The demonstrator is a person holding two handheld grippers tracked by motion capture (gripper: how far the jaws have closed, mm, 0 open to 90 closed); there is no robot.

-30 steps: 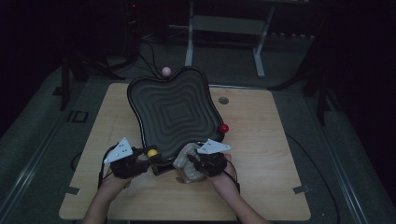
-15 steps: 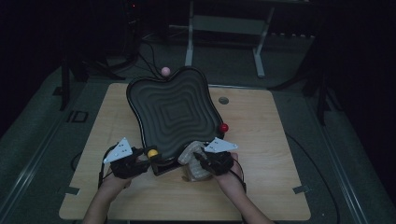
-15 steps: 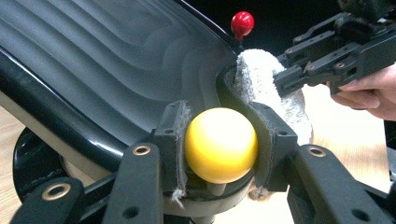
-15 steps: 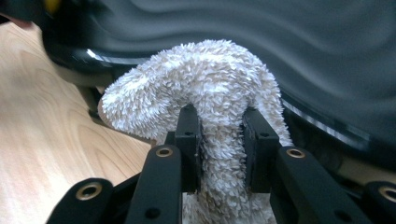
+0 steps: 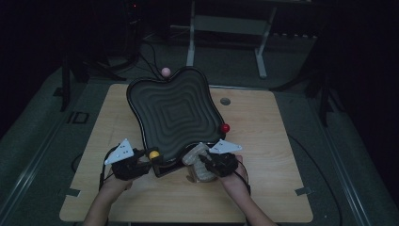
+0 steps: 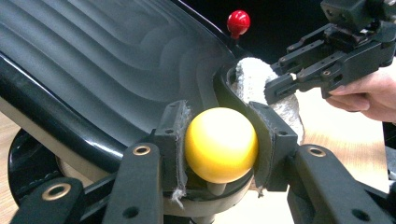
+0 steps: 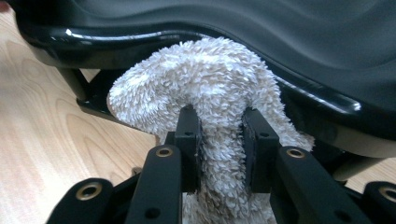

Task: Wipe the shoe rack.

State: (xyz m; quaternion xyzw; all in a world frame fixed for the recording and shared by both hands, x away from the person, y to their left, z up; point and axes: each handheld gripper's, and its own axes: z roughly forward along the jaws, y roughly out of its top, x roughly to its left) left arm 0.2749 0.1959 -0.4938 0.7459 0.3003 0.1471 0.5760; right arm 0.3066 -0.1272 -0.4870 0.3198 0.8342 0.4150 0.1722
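Gripping the yellow knob (image 6: 220, 144) low in the frame, the left gripper (image 6: 219, 140) clamps it; the right gripper (image 7: 220, 140) pinches a cloth (image 7: 210, 88) against the tray (image 7: 280, 51) rim.

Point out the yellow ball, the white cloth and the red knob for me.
yellow ball (image 6: 220, 144), left gripper view, middle of its front face.
white cloth (image 7: 210, 88), right gripper view, top of the fluffy fold above the jaws.
red knob (image 5: 225, 127), high view, its round head.

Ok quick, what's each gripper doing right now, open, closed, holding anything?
Left gripper: closed on the yellow ball knob at the black tray's edge.
Right gripper: closed on the white fluffy cloth, pressed against the tray's rim.
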